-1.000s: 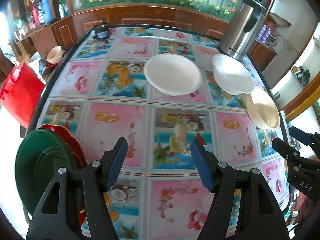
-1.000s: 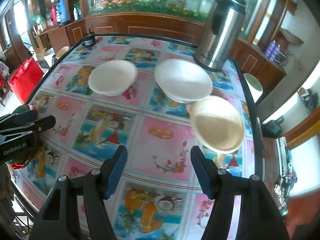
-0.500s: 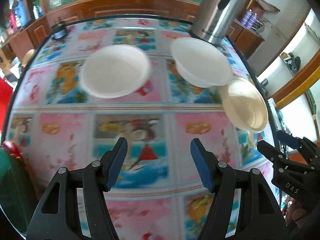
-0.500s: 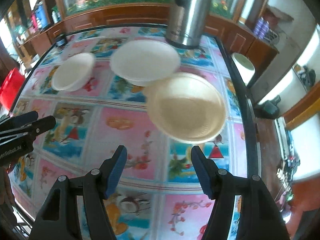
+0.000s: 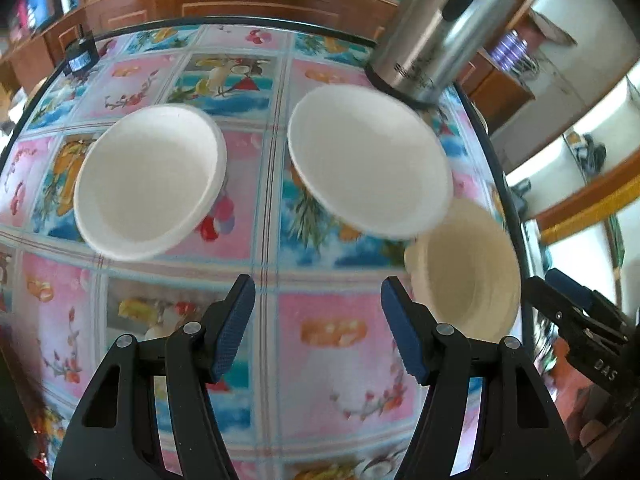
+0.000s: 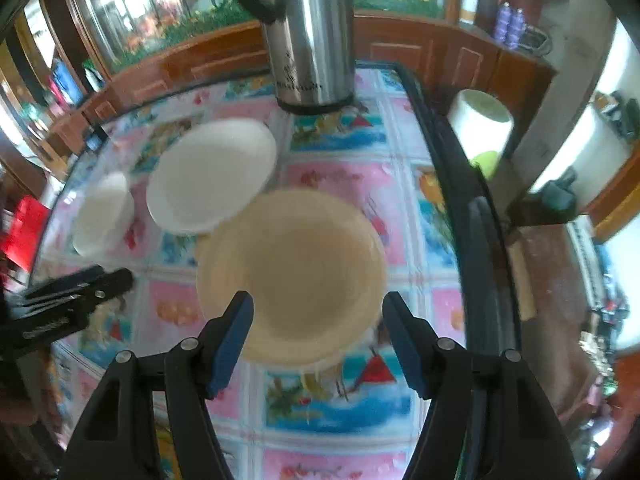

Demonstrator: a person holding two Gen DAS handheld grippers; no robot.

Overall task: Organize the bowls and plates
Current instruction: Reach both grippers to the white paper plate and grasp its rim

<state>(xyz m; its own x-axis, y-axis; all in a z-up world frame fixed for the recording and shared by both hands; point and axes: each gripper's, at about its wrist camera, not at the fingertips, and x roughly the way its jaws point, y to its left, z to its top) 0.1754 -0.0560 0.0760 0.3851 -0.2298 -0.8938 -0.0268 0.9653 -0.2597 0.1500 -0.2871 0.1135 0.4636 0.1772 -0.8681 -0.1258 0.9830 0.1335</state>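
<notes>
On glossy floral tablecloth [image 5: 320, 344] | round cream bowl [image 6: 292, 276], smooth | left tool [image 5: 318, 320], right tool [image 6: 318, 320] apart

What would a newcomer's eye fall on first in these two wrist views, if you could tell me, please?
Probably the bright tablecloth of pink and blue fruit panels, with three bowls on it: a cream bowl just ahead of the open right gripper, and two white bowls beyond the open left gripper. Next comes the tall steel thermos standing at the table's far edge behind the bowls.
</notes>
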